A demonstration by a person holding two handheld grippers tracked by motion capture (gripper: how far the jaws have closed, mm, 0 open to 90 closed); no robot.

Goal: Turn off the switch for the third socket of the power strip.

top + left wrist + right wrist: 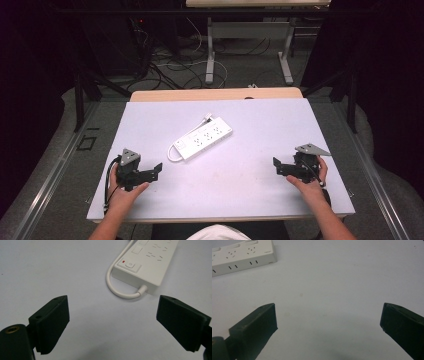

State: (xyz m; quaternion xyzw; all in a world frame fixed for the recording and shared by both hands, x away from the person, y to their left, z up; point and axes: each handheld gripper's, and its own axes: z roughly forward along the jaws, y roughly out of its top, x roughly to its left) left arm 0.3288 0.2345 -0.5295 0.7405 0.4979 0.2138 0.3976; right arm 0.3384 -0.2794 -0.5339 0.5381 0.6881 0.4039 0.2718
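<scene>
Looks like nothing's really started yet: the white plastic power strip (204, 138) with its looped white cable (117, 291) lies flat around the middle of the pale grey surface (260, 190), a bit toward the far edge, untouched. The left claw (158, 169) sits near the near-left corner and the right claw (276, 164) by the right edge, both with jaws wide apart and empty, so the whole reach-and-grab is still to do.
</scene>
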